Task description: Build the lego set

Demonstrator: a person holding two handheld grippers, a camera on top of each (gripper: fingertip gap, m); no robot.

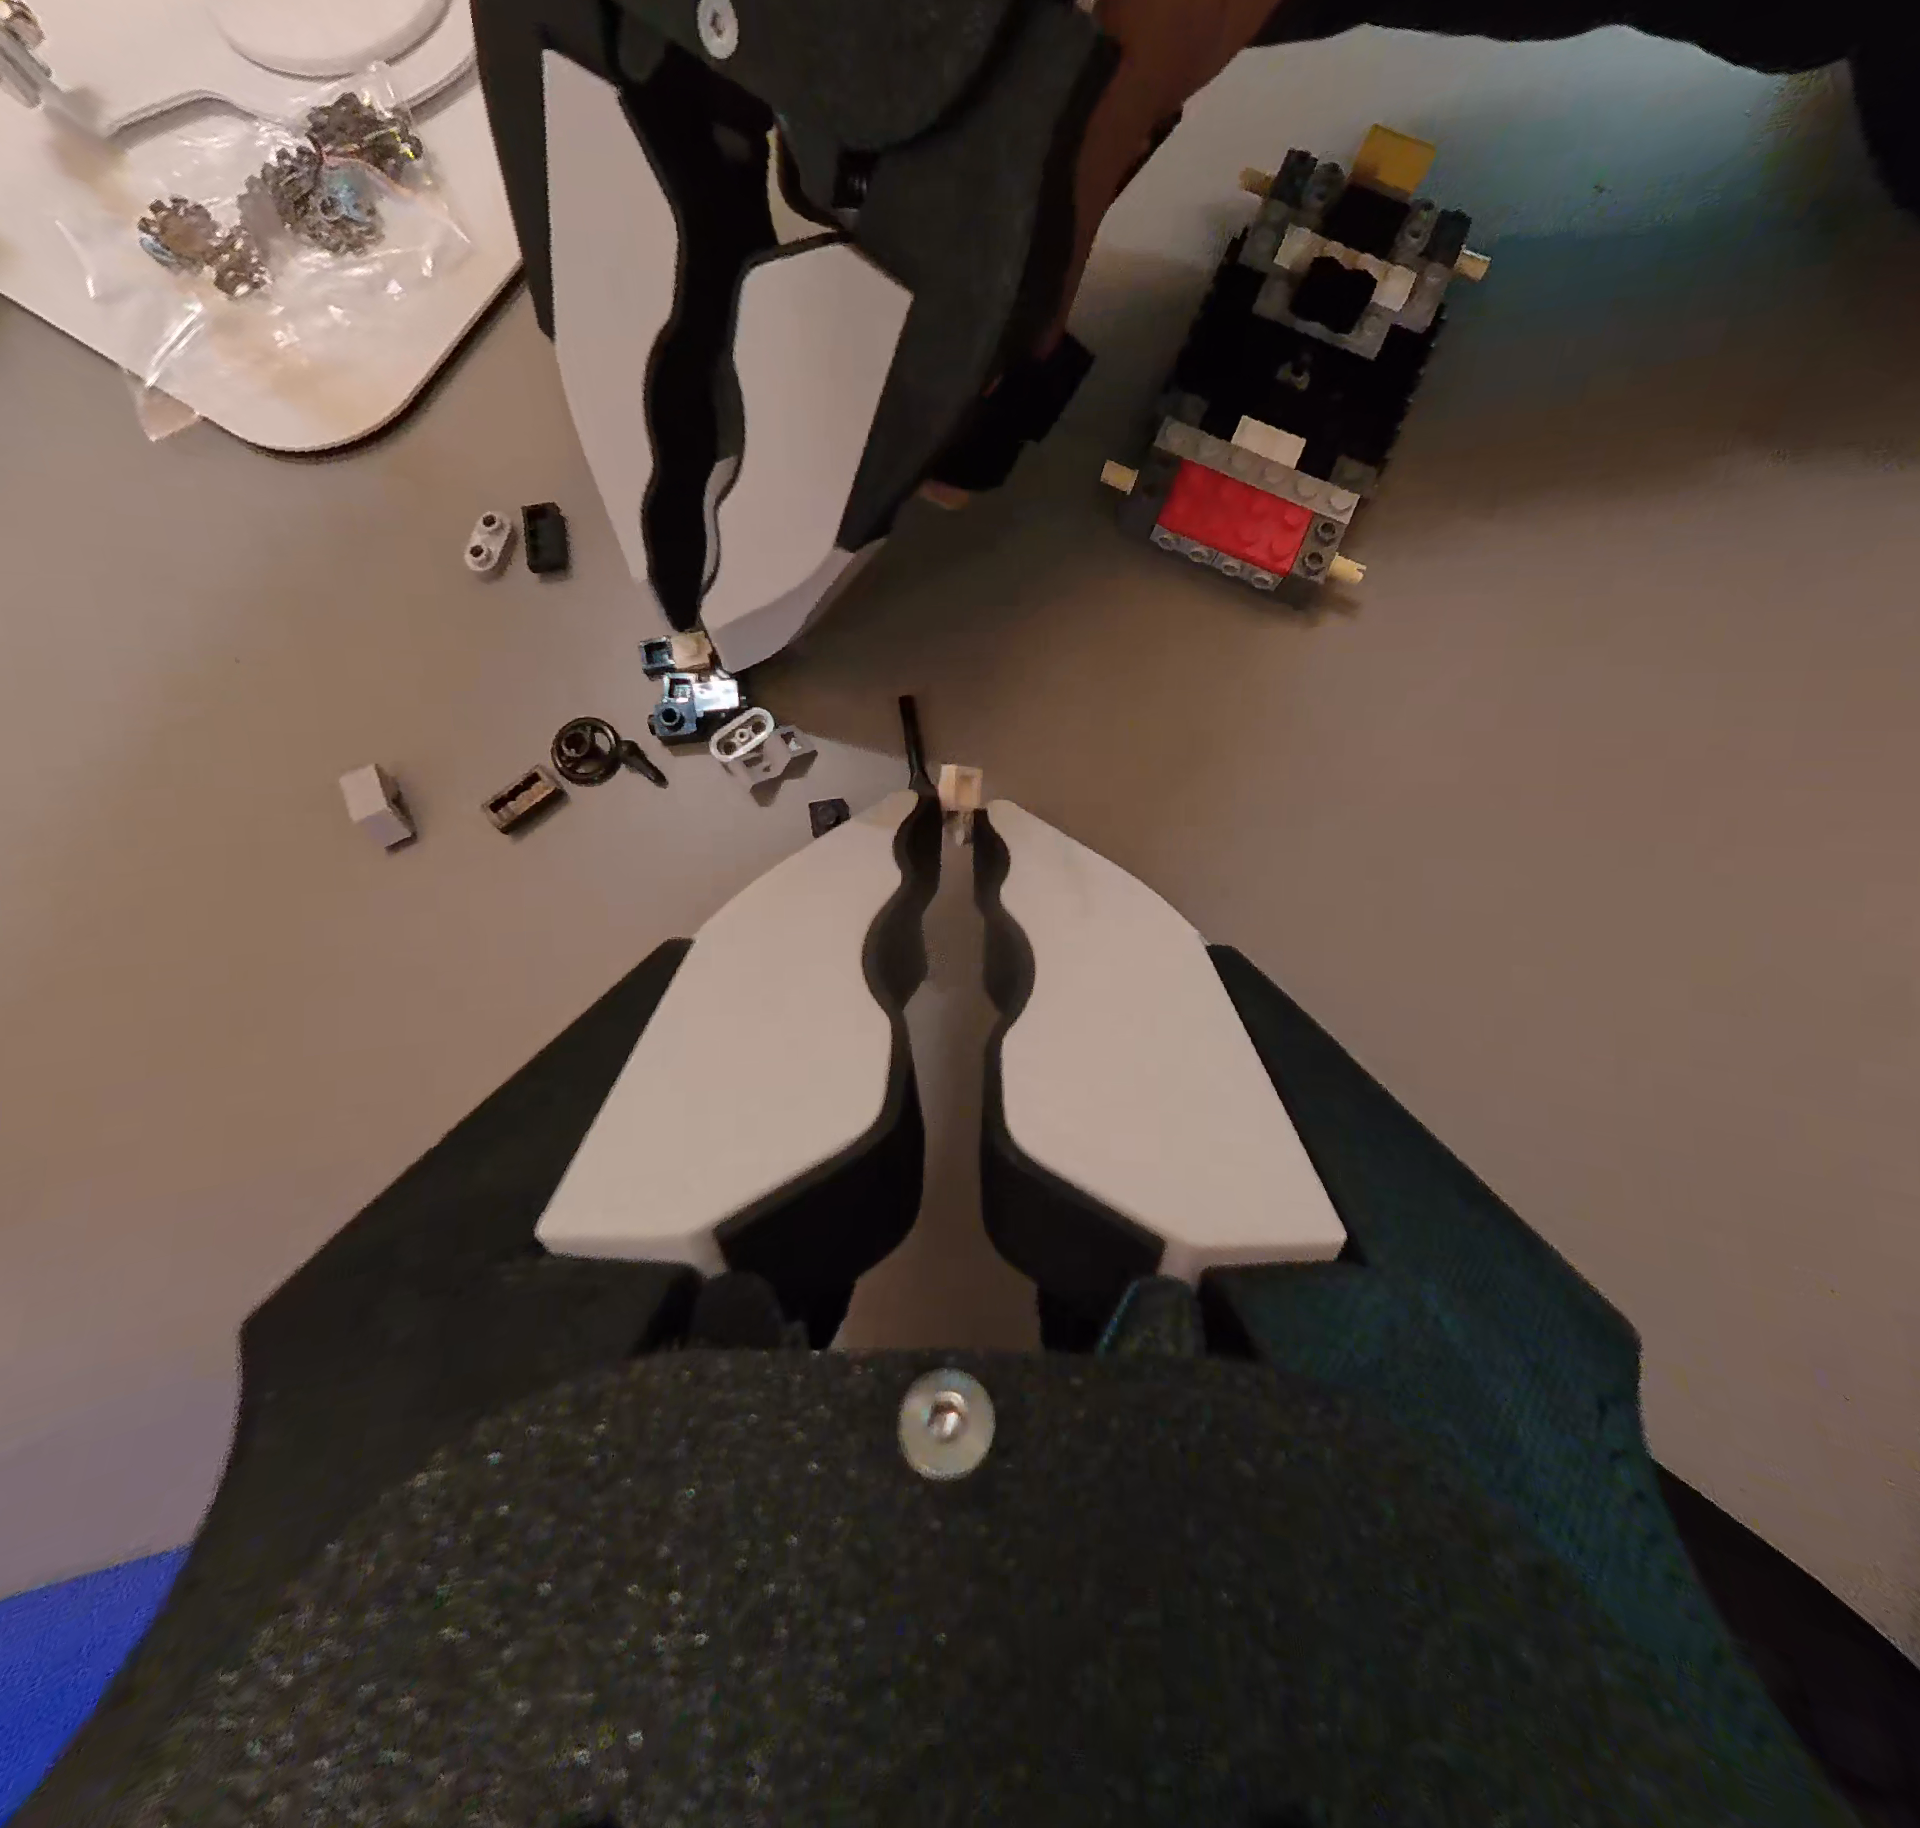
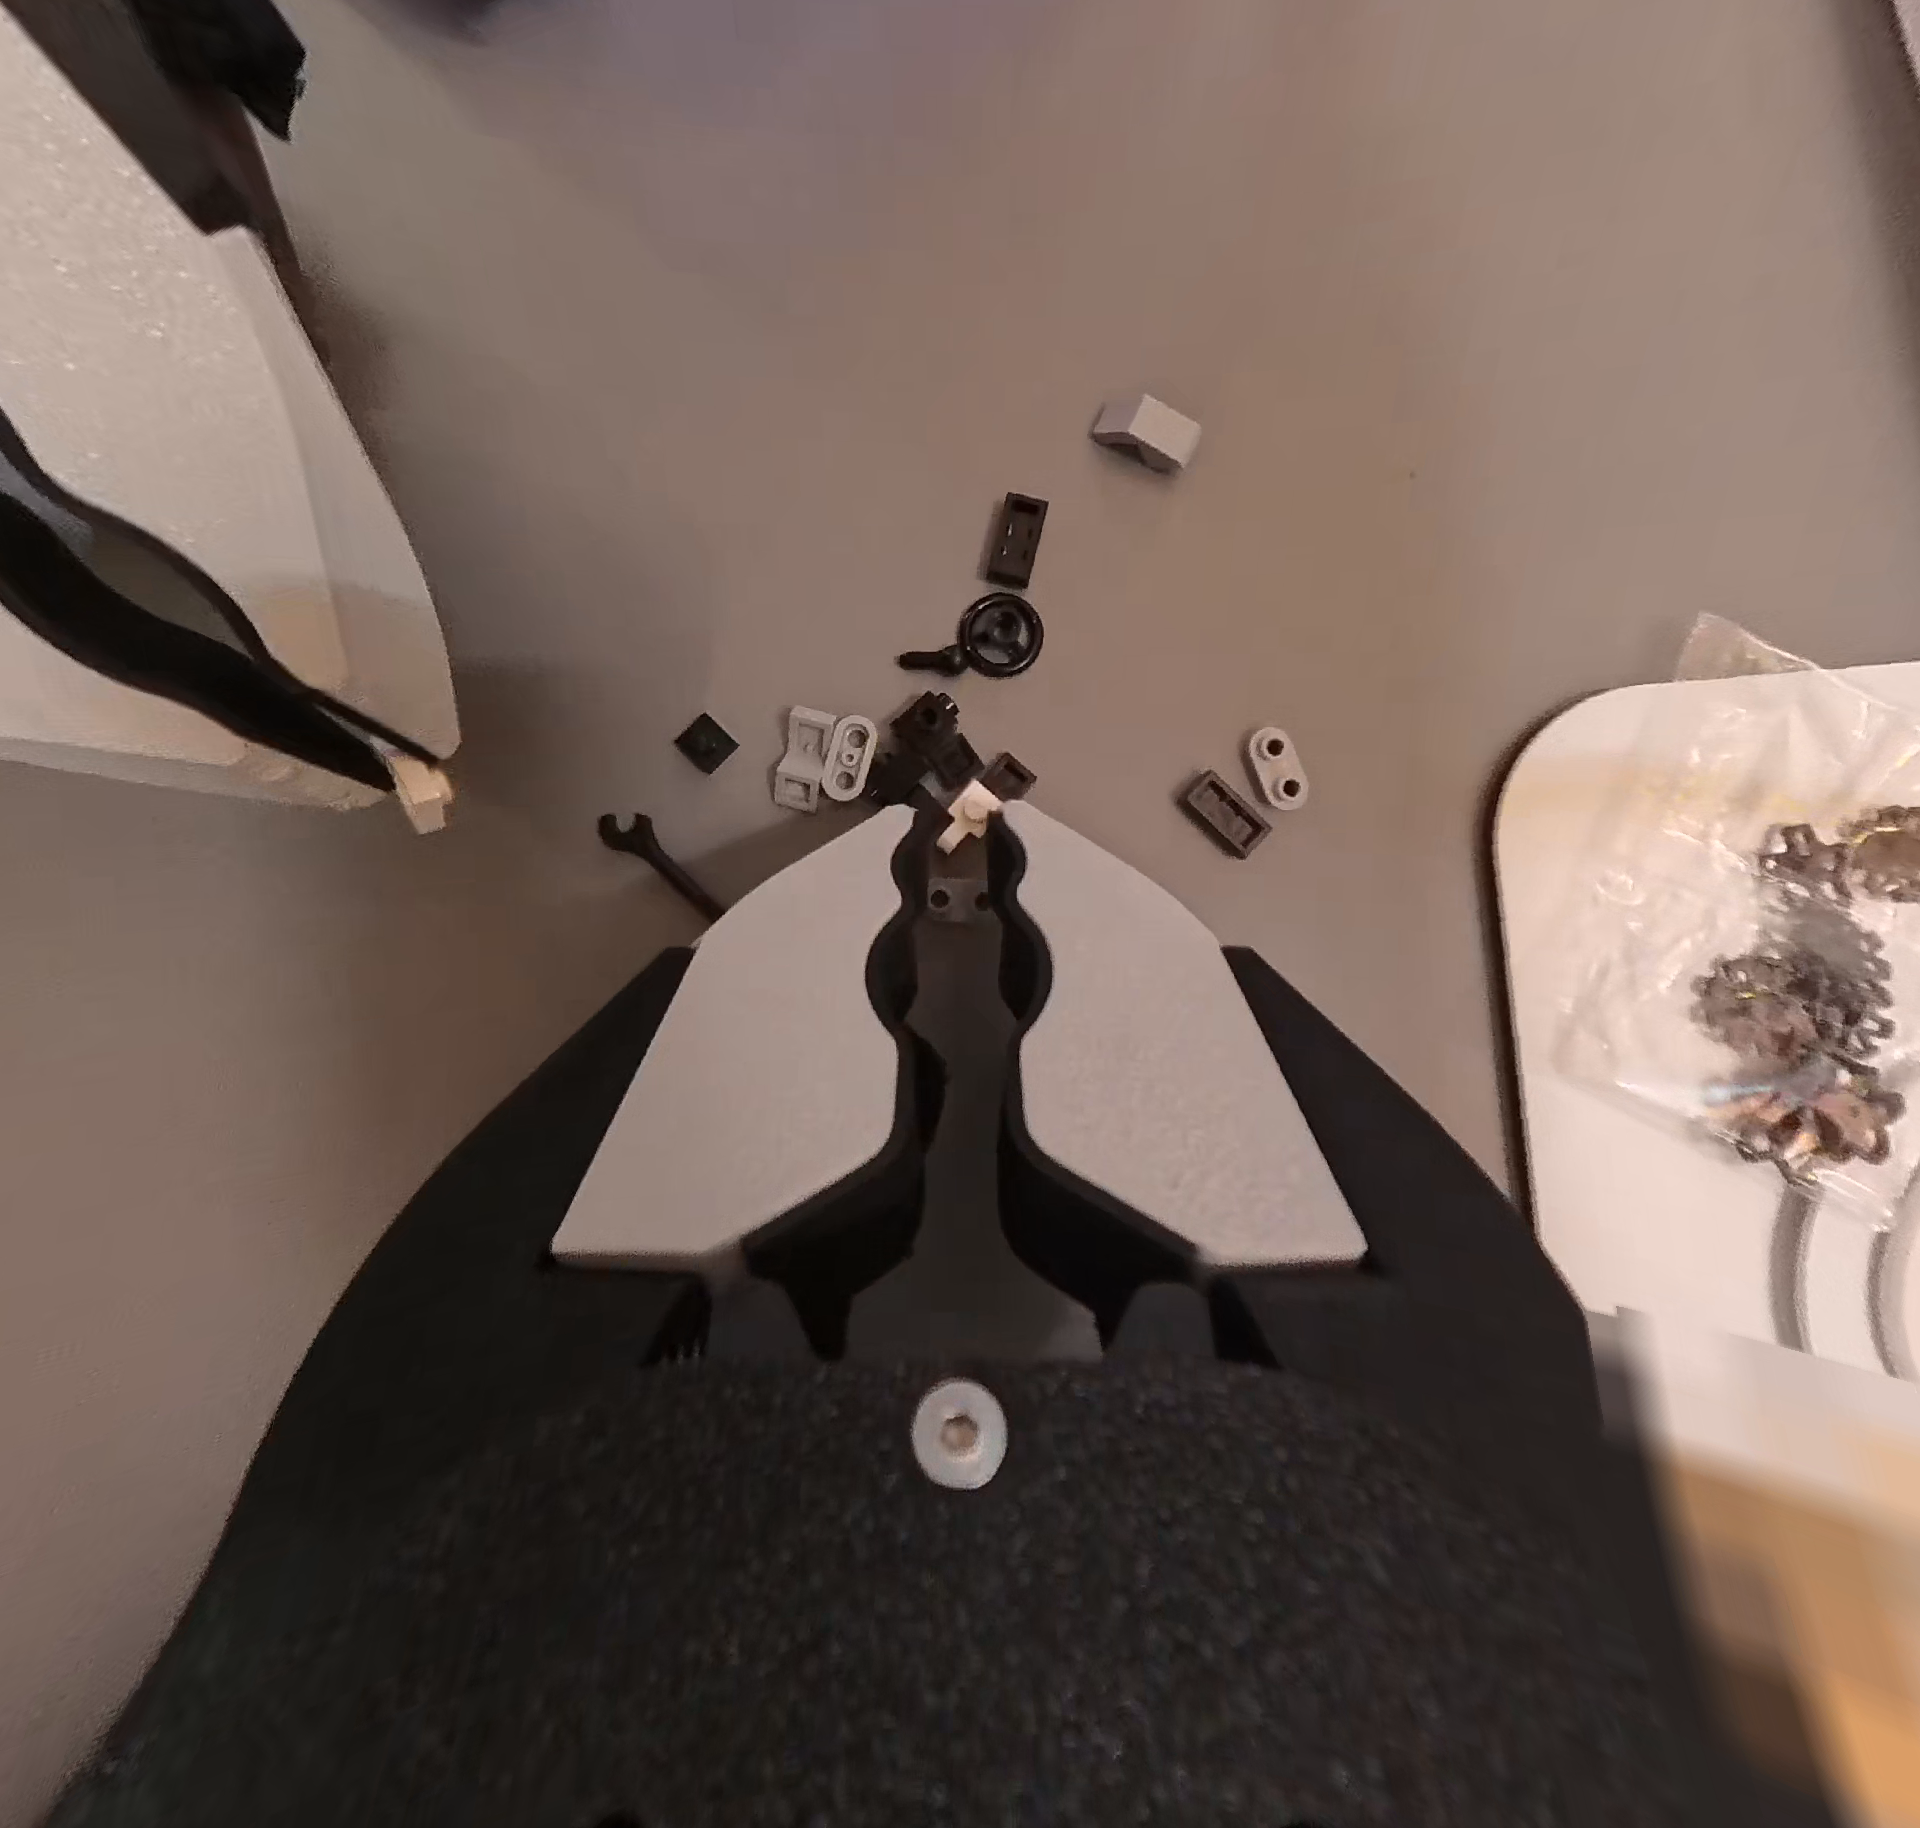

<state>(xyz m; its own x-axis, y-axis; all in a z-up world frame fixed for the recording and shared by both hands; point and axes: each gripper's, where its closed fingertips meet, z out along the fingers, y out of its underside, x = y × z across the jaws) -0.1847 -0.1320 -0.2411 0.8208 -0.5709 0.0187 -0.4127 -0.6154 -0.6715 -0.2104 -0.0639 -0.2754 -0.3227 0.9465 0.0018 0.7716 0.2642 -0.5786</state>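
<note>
We see the left gripper (image 1: 951, 822) low over the grey table (image 1: 1351, 947), fingers nearly closed and pinching a small cream piece (image 1: 958, 781) at the tips. A thin black wrench (image 1: 912, 739) lies just beside those tips. The same gripper shows in the right wrist view at far left, cream piece (image 2: 426, 791) in its tip.

The right gripper (image 2: 961, 822) pinches a small white piece (image 2: 966, 807) at its tips, right at the edge of the loose parts pile. From the left wrist view, the right gripper (image 1: 686, 635) comes down from above, its tips at a white and a dark brick.

Loose parts on the table: a black steering wheel (image 2: 1000, 635), a dark flat plate (image 2: 1013, 537), a grey slope brick (image 2: 1146, 433), a light grey two-hole plate (image 2: 1280, 765), a dark grille tile (image 2: 1226, 814), a small black square tile (image 2: 707, 739), and grey bracket pieces (image 2: 826, 760) touching a clump of black bricks (image 2: 930, 739).

The half-built lego car (image 1: 1294, 365), black with grey frame and a red plate at its near end, sits well apart from the pile, beyond the right gripper. A clear bag of dark gear-like parts (image 1: 301, 189) lies on a white board (image 1: 343, 396) at the table's far left.
</note>
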